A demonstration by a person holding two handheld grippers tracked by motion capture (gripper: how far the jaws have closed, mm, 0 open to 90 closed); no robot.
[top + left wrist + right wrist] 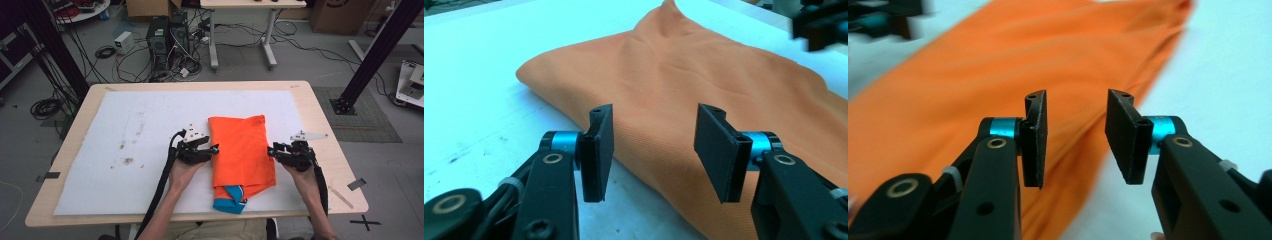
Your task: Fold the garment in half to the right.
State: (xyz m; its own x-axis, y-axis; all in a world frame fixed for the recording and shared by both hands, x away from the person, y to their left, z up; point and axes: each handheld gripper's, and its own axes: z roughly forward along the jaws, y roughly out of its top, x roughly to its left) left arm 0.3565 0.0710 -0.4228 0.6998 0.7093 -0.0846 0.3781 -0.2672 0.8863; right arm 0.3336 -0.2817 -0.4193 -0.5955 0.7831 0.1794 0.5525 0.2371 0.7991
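Cables, computer towers and a second table crowd the grey floor beyond a wooden table (320, 130) covered by a white sheet (150, 150). On the sheet, right of centre, lies a folded orange fabric garment (241, 150) with a blue part (231, 199) poking out at its near end. Left gripper (216, 149) sits at the garment's left edge, jaws parted and empty. Right gripper (270, 151) sits at its right edge, likewise released, gripping nothing.

Folded orange garment (242, 149), blue-trimmed end toward the near edge; flat on white sheet (130, 150)
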